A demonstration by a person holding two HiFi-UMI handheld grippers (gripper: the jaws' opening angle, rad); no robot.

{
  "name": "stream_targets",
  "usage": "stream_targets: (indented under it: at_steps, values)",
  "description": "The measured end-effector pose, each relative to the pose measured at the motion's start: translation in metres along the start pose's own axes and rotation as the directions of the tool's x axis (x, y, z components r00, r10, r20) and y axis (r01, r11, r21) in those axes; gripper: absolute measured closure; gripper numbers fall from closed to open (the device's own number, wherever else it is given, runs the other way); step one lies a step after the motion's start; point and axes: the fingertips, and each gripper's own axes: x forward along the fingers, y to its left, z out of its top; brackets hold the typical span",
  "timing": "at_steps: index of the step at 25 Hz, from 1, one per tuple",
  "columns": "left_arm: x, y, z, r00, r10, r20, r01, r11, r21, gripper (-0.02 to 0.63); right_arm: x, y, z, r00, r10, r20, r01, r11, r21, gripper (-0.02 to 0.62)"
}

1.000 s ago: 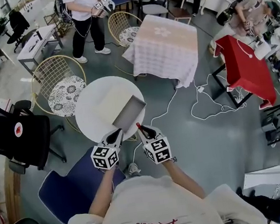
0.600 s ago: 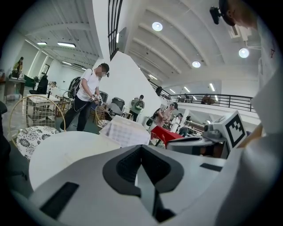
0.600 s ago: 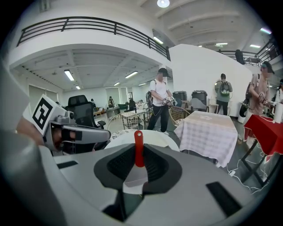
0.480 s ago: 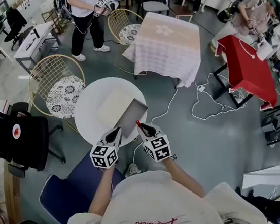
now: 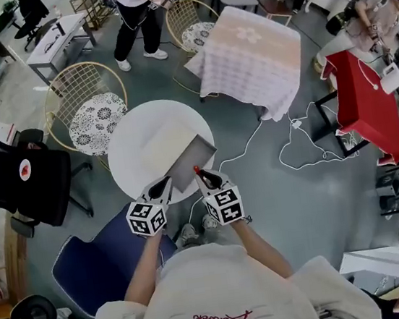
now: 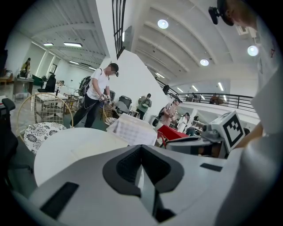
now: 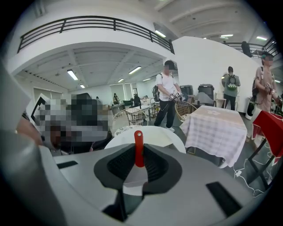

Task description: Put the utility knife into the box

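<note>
**Head view.** The right gripper (image 5: 203,179) held the red utility knife (image 5: 196,169) just short of the box (image 5: 187,162), which lay on the round white table (image 5: 132,131). The left gripper (image 5: 162,189) hovered beside it.

**Left gripper view.** The jaws were drawn together with nothing between them.

**Right gripper view.** The knife was clamped between the jaws (red end pointing away from the camera).

**Progress, as judged.** The pickup was done. Carrying the knife over the box and letting it go remained.
</note>
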Motion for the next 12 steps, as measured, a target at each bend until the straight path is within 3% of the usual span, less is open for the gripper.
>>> stream_targets:
  at_steps: [12]
  values:
    - [-0.004,0.01,-0.048,0.997,0.042,-0.066,-0.047,0.996,-0.073,0.595,0.013,0.006,-0.048,0.992,0.052,-0.117,-0.048,0.998,0.035,0.531]
